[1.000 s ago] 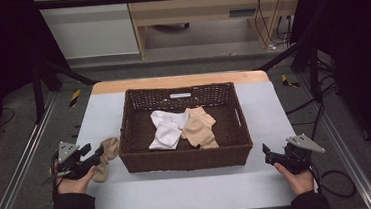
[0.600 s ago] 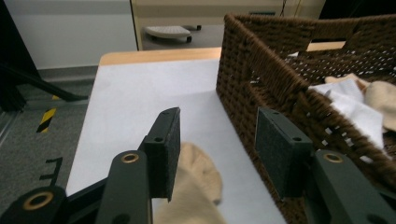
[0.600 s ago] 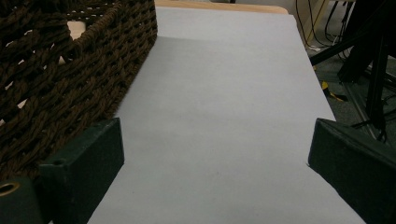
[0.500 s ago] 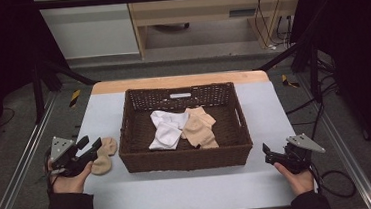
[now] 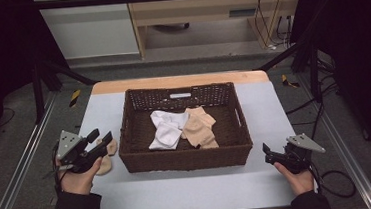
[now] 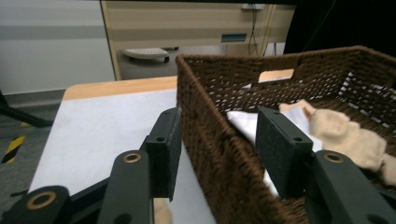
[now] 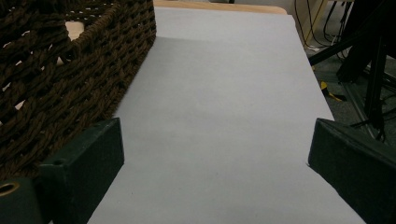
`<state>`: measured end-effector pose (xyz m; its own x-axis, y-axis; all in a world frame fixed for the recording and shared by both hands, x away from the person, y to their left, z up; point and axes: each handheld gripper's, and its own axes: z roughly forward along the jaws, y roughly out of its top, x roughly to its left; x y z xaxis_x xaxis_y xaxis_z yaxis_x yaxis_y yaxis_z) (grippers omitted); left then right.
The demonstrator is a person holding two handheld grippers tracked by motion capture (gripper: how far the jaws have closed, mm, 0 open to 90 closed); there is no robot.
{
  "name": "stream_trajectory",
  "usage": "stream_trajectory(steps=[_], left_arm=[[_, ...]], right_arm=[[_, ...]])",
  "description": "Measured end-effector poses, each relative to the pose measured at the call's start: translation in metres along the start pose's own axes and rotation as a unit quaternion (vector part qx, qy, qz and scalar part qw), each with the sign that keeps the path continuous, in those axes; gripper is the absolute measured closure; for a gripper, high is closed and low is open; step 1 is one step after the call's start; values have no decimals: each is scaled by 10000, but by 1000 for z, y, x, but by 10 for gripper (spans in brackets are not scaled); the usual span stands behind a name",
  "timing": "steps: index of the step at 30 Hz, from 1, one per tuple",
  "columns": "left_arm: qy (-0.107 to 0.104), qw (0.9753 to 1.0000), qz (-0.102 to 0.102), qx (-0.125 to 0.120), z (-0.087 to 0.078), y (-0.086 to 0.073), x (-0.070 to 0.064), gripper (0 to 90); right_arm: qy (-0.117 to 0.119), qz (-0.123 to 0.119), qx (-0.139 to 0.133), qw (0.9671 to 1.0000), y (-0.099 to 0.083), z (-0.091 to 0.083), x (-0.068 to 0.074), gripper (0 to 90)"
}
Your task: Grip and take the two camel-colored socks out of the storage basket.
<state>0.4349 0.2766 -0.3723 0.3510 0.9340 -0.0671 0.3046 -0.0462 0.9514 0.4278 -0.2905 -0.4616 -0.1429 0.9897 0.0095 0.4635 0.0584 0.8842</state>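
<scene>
Your left gripper (image 5: 98, 141) sits near the bench's (image 5: 190, 194) left edge, just outside the left wall of the wicker basket (image 5: 185, 159). Jaws parted, nothing between them; in the left gripper view they straddle the basket's near-left corner in line of sight.

Beige sock (image 5: 108, 155) lies on the bench just beside the basket's left wall, right under your left gripper, partly hidden by it. Cannot tell whether a jaw touches it.

Inside the basket: white sock (image 5: 166, 131) toward the middle, second beige sock (image 5: 199, 128) touching it on the right.

Your right gripper (image 5: 268, 153) rests near the bench's front-right corner, just off the basket's right front corner. Jaws wide apart, holding nothing, bare bench between them.
</scene>
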Motion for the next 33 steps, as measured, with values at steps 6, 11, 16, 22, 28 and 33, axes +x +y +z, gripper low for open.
stream_trajectory(steps=[6, 11, 16, 22, 28, 33], left_arm=[[-171, 9998, 41, -100, 8, 13, -13, 502], [-332, 9993, 69, -155, 21, 23, -28, 500], [-463, 9986, 225, -117, 38, 33, -47, 493], [-593, 9977, 245, -202, 55, 48, -66, 488], [-697, 9969, 291, -209, 68, 58, -79, 474], [-792, 9962, 341, -147, 85, 64, -93, 468]], right_arm=[[-19, -5, 2, 10000, 0, 0, 0, 39], [-26, -1, -6, 10000, 0, 0, -1, 39], [-26, 21, -1, 10000, 0, 1, -1, 39], [-24, 16, -8, 10000, 0, 1, -1, 39], [-24, -7, 0, 10000, 0, 2, -1, 39], [-24, -38, 22, 10000, 0, 3, -1, 39]])
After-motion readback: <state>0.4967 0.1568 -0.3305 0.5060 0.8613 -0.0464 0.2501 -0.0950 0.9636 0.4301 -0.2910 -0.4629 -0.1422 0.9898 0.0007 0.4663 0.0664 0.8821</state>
